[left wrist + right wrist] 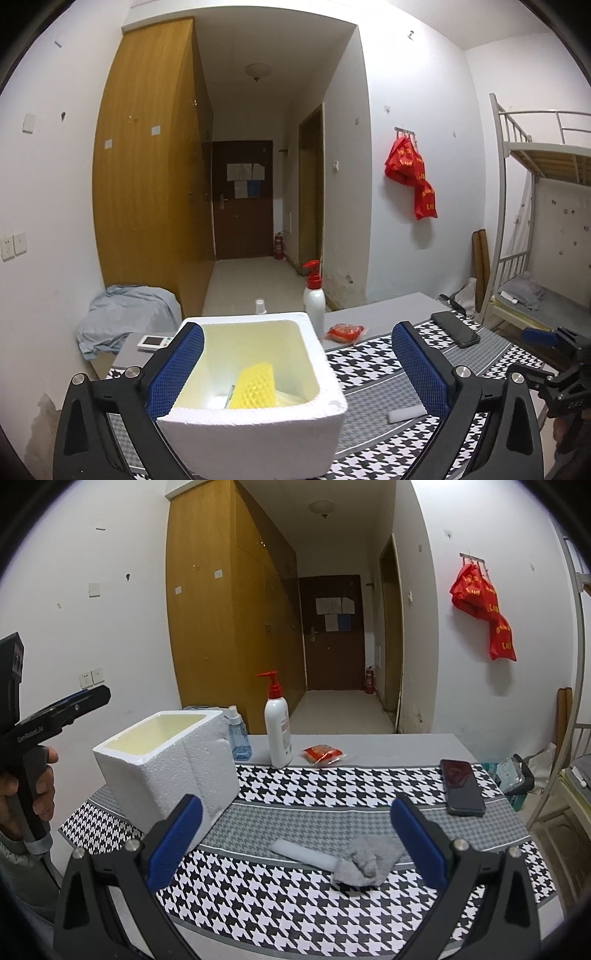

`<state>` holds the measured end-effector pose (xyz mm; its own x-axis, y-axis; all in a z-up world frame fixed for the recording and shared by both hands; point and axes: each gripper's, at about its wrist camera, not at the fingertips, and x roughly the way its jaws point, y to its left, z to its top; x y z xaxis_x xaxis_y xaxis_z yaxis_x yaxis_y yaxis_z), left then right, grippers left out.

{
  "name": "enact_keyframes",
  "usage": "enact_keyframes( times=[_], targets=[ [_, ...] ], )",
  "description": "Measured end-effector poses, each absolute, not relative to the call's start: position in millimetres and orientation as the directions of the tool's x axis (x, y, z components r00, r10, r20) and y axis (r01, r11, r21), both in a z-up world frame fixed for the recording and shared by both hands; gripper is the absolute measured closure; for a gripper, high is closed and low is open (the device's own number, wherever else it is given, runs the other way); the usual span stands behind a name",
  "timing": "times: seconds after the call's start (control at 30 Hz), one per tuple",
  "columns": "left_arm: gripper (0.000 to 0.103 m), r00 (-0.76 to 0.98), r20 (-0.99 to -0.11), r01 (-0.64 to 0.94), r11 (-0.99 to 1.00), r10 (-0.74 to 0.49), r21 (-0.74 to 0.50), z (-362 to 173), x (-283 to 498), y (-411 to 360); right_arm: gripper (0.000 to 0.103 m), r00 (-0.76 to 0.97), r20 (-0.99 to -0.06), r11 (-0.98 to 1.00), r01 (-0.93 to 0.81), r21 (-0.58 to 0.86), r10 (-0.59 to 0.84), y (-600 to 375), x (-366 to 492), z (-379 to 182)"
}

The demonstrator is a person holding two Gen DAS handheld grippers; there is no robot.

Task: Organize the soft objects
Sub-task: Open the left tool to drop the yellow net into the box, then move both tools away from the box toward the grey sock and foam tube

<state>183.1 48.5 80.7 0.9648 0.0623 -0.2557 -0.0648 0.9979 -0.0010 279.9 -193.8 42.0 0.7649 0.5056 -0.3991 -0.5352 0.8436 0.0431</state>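
**Hovering wide over the foam box, with two soft pieces waiting**

Hanging above the foam box (255, 373), my left gripper (295, 373) is standing with its blue pads fully apart and nothing pressed between them. Inside the box, a yellow foam net (255, 387) is lying against the near wall, with something pale beside it that I cannot make out.

My right gripper (295, 842) is also spread wide and holding nothing. It is pointing at the grey sock (364, 860), which is lying to the right of the box on the houndstooth cloth (332, 786), touching one end of a white foam strip (303, 853).

I am judging the risks as these:
- The box is looking light, so a left finger catching its rim could be tipping or sliding it towards the table edge on its left.
- Closing on the sock could be dragging the strip along, or bunching the cloth under the pads.
- The phone (461, 786), farther right of the box and near the cloth's right edge, could be getting knocked by a wide right finger.

For room: the stretch between the box and the phone is lying bare apart from the sock and strip. Behind the box, the pump bottle (279, 731), a small blue bottle (238, 738) and a red packet (323, 755) are crowding the far side. Above the box's mouth, both arms could be meeting.
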Motion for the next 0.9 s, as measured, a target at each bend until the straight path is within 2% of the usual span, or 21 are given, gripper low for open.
enact_keyframes(
  times=[0.7, 0.9],
  targets=[
    [0.001, 0.973, -0.23, 0.031, 0.999, -0.027, 0.013, 70.5, 161.0, 5.2, 0.0, 0.774, -0.377, 0.843, -0.536, 0.035, 0.508, -219.0, 267.5, 41.0],
    [0.001, 0.964, -0.26, 0.07, 0.997, -0.063, 0.018, 57.0, 164.0, -9.4, 0.0, 0.778, -0.389, 0.853, -0.521, 0.038, 0.492, -224.0, 266.7, 35.8]
  ],
)
